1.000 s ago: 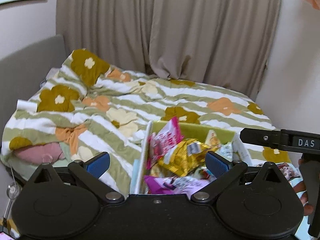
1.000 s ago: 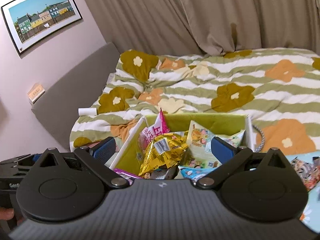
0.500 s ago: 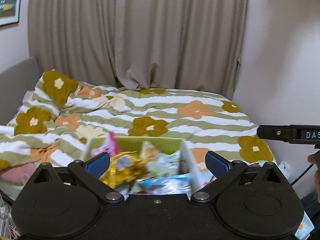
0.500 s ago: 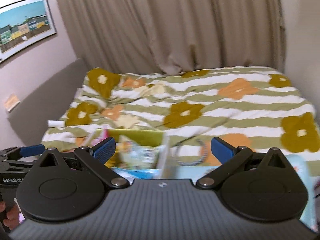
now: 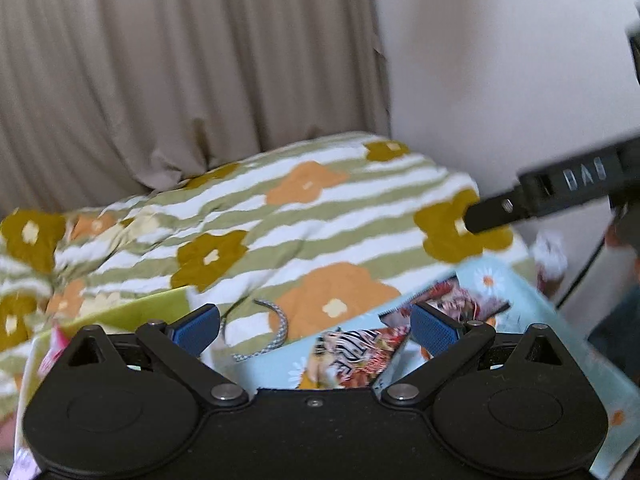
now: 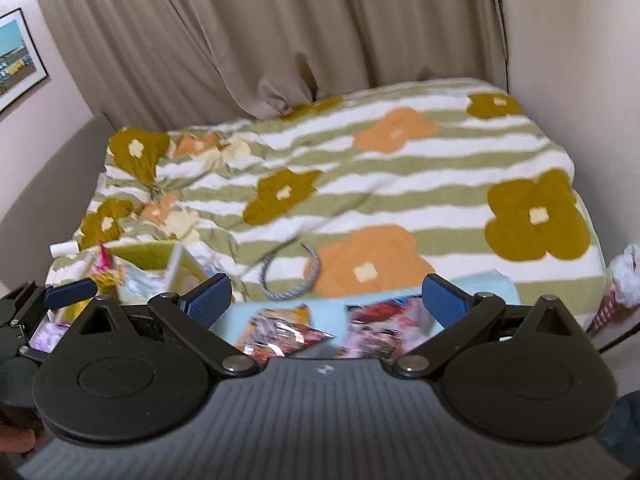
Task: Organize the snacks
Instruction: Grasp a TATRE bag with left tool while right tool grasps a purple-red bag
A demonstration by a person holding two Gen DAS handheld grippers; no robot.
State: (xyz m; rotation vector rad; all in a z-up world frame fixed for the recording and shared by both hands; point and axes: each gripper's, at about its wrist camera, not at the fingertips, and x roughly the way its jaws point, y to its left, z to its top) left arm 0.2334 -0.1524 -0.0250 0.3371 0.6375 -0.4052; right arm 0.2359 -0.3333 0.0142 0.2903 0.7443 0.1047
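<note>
Two loose snack packets (image 6: 280, 334) (image 6: 384, 322) lie on a light blue flowered cloth (image 6: 480, 284) at the bed's near edge; they also show in the left wrist view (image 5: 356, 356) (image 5: 460, 300). A green storage box (image 6: 144, 254) full of snack bags stands to the left; its rim shows in the left wrist view (image 5: 132, 312). My left gripper (image 5: 314, 322) is open and empty above the cloth. My right gripper (image 6: 326, 294) is open and empty just above the loose packets.
A grey braided cord loop (image 6: 296, 280) lies on the striped flower quilt (image 6: 360, 188) between box and packets. Beige curtains (image 6: 280, 40) hang behind the bed. A wall (image 5: 500, 60) stands to the right. The right gripper's body (image 5: 560, 188) juts in at the left view's right.
Both views have swung to the right: the green box has slid to the left edge and the loose packets on the blue cloth have come between the fingers. Both grippers stay open.
</note>
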